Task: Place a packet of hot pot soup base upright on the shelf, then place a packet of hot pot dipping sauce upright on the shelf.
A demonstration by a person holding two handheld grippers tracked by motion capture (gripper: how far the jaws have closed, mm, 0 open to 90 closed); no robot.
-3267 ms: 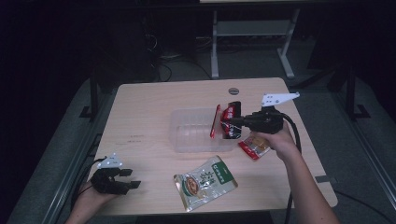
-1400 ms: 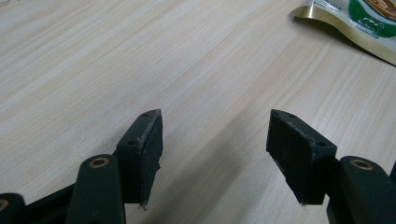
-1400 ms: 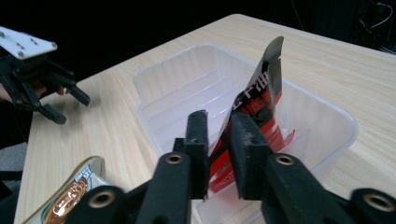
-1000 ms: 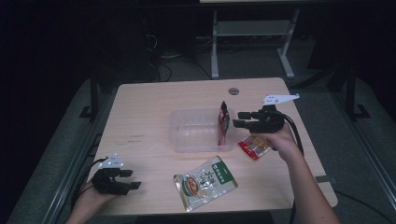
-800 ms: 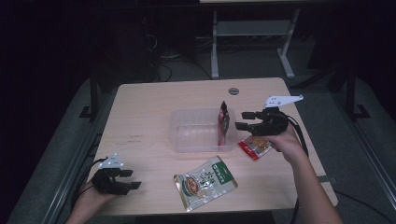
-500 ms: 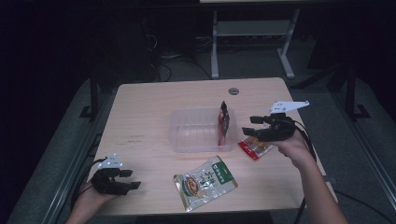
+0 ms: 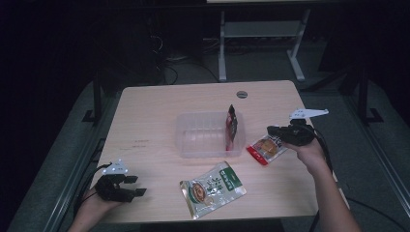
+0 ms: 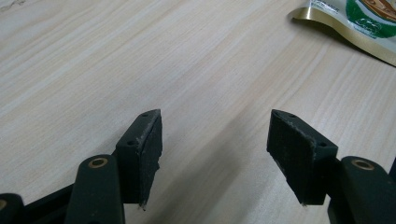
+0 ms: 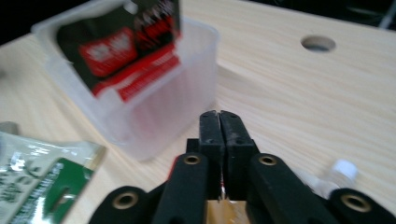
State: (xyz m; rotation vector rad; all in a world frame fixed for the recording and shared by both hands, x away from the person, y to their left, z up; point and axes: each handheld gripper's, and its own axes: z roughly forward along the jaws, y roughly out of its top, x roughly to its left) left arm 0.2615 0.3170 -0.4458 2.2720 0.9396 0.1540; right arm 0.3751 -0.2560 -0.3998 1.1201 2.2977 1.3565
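Observation:
A clear plastic tub stands mid-table with a black-and-red packet upright against its right wall; the tub and that packet show again in the right gripper view. An orange-and-red packet lies just right of the tub. My right gripper is low over its far corner. Its jaws have just been closing and now meet, pinching the packet's edge beneath them. A green-and-gold pouch lies near the front edge. My left gripper rests open at the front left, nothing between its pads.
A round cable hole sits at the table's back edge. A corner of the green-and-gold pouch lies ahead and right of the left gripper. Bare wood runs along the table's left half. A white desk frame stands behind the table.
The right gripper let go of the black-and-red packet in the tub, moved right and down to the orange-and-red packet, and its jaws closed. The left gripper stayed put.

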